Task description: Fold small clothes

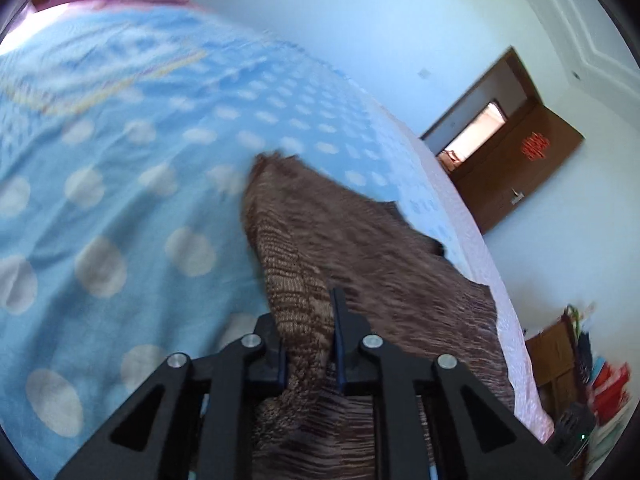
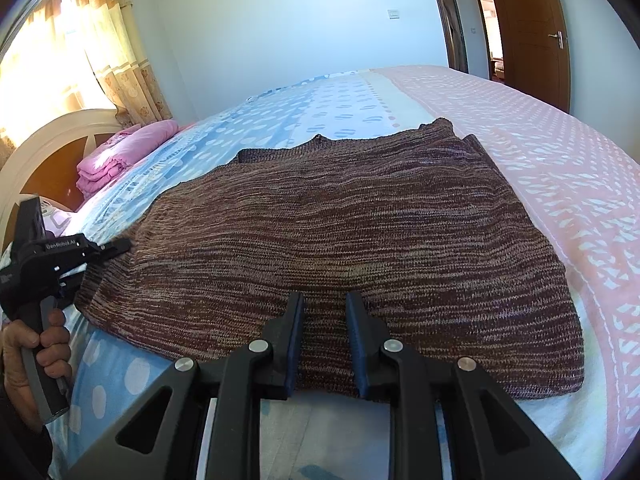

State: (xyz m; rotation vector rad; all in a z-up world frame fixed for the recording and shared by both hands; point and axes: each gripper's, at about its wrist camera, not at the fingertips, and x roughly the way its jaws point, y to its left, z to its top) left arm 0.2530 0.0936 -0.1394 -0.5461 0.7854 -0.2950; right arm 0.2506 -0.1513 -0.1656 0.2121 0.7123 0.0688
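Note:
A brown marled knit sweater [image 2: 360, 216] lies spread flat on the bed, across the blue dotted sheet [image 2: 320, 108] and the pink patterned sheet [image 2: 560, 168]. In the left wrist view my left gripper [image 1: 308, 314] is shut on a bunched fold of the sweater [image 1: 360, 232], which rises between its fingers. From the right wrist view that left gripper [image 2: 120, 246] sits at the sweater's left edge, held by a hand [image 2: 40, 344]. My right gripper [image 2: 325, 300] hovers over the near hem. Its pads stand a little apart and the knit lies flat and unpinched under them.
A folded pink blanket [image 2: 116, 152] rests by the white headboard [image 2: 52, 128] at the far left. Curtains [image 2: 100, 40] hang behind it. A brown door [image 2: 532, 32] stands at the far right. Colourful items [image 1: 600, 384] are stacked beside the bed.

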